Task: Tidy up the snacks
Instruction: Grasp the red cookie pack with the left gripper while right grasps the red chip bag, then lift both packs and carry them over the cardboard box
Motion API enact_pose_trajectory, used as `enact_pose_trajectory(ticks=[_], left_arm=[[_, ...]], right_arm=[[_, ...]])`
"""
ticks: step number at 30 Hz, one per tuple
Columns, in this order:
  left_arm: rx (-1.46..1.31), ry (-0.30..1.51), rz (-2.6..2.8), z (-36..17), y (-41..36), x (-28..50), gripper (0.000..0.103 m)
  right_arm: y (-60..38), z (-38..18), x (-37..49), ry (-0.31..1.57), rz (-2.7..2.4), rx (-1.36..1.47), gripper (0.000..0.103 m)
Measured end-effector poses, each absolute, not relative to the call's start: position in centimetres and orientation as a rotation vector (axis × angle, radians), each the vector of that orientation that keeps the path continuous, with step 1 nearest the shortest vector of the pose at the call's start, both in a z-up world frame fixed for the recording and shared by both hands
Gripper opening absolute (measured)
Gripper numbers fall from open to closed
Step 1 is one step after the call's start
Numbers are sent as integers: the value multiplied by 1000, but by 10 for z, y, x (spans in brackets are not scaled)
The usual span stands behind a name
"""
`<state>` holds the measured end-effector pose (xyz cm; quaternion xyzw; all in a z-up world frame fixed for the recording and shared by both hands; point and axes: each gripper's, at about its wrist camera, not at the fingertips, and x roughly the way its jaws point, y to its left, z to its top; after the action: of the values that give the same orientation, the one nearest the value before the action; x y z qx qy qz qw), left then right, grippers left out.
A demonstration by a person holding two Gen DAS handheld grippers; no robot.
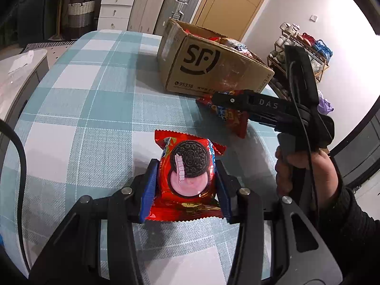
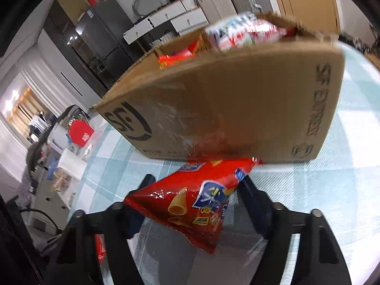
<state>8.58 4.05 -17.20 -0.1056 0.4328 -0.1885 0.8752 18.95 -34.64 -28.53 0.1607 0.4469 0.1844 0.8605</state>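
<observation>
Your left gripper (image 1: 186,185) clamps a glossy red Oreo packet (image 1: 187,178); your right gripper (image 2: 194,197) pinches a crinkly red snack bag (image 2: 192,204) beside the cardboard box (image 2: 237,99)

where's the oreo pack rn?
In the left wrist view, the Oreo pack sits low-centre, clamped in the left gripper above the checked tablecloth, nearer than the SF box.
</observation>
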Motion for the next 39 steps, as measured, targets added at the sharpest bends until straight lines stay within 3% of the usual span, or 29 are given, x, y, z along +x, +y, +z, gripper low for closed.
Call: enact_pose_trajectory(ticks=[3, 6, 25, 39], left_arm=[[-231, 900, -387, -172, 44, 85, 42], [-234, 899, -384, -172, 45, 84, 42], [-213, 848, -341, -136, 41, 64, 42], [-99, 755, -373, -47, 25, 84, 42]], right_arm=[[-352, -287, 189, 924, 408, 371, 44], [-356, -286, 183, 894, 417, 386, 43], [-368, -237, 105, 760, 540, 381, 42], [-385, -135, 61, 593, 643, 341, 42]])
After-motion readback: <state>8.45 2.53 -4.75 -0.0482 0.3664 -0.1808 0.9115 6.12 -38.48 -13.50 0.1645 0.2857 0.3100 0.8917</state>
